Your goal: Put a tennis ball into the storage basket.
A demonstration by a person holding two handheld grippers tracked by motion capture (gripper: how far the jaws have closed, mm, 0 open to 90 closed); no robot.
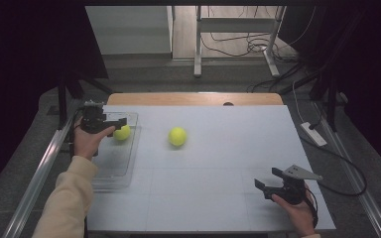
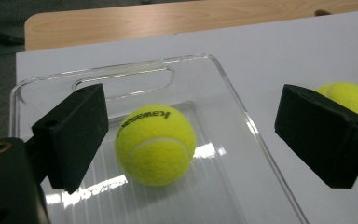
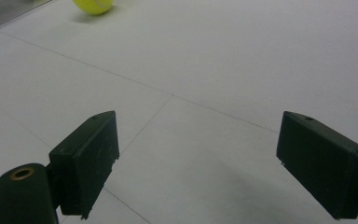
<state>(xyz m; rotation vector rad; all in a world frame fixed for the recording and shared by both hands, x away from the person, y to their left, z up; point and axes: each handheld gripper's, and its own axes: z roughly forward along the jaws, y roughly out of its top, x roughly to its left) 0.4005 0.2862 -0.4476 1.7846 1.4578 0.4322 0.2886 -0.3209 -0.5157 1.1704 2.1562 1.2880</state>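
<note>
A person works at a white table (image 1: 213,163) with a two-jaw gripper in each hand, seen from above and in front.

The left forearm, in a cream sleeve (image 1: 67,198), reaches forward along the table's left edge. The left hand (image 1: 87,141) is raised, wrist bent slightly inward, and carries the left gripper (image 1: 120,122) so that it points toward the middle of the table, over the far end of a clear plastic tray (image 1: 114,173). Its jaws are spread wide and grip nothing. A yellow tennis ball (image 2: 154,144) lies in the tray below them — in the left gripper view it sits between the two black jaws but lower down, clear of both, resting on the tray's ribbed floor near the cut-out handle.

A second tennis ball (image 1: 177,136) rests on the bare table to the right of the tray, well apart from it. In the left gripper view it peeks out behind the right-hand jaw.

The right hand (image 1: 297,208) rests low near the table's front right corner, holding the right gripper (image 1: 268,181) roughly level and aimed left and forward across the table. Its jaws are also spread, with bare table surface between them — the second ball shows far off at the top of the right gripper view.
</note>
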